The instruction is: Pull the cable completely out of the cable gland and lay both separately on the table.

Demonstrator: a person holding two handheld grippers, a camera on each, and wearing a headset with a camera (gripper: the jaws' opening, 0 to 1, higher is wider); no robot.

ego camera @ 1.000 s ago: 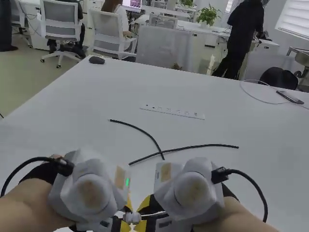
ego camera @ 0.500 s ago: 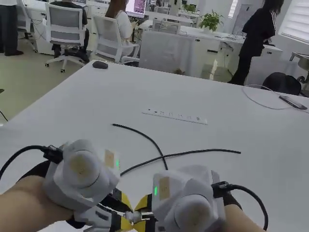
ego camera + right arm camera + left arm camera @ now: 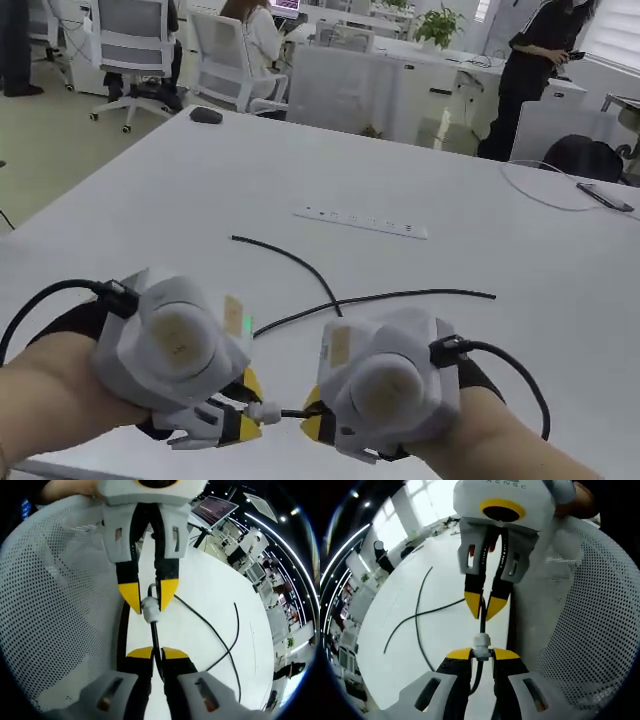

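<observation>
A small white cable gland (image 3: 263,410) hangs just above the table's near edge, with my left gripper (image 3: 245,416) shut on it. A black cable (image 3: 291,412) runs out of the gland to my right gripper (image 3: 312,416), which is shut on it. The left gripper view has my own jaws (image 3: 481,654) clamped on the gland (image 3: 481,645), with the cable (image 3: 482,624) leading up into the other gripper's yellow tips. From the right gripper view my jaws (image 3: 157,653) pinch the cable (image 3: 154,632) a short way below the gland (image 3: 150,607).
Two loose black cables (image 3: 300,270) (image 3: 400,297) lie crossed on the white table (image 3: 480,250) beyond the grippers. Farther back are a white power strip (image 3: 360,222), a mouse (image 3: 205,115) and a phone (image 3: 602,198). A white perforated surface (image 3: 585,630) sits close beside the grippers.
The two grippers have drawn apart. A short stretch of black cable now shows between the gland and the right gripper, where the yellow tips were almost touching before.
</observation>
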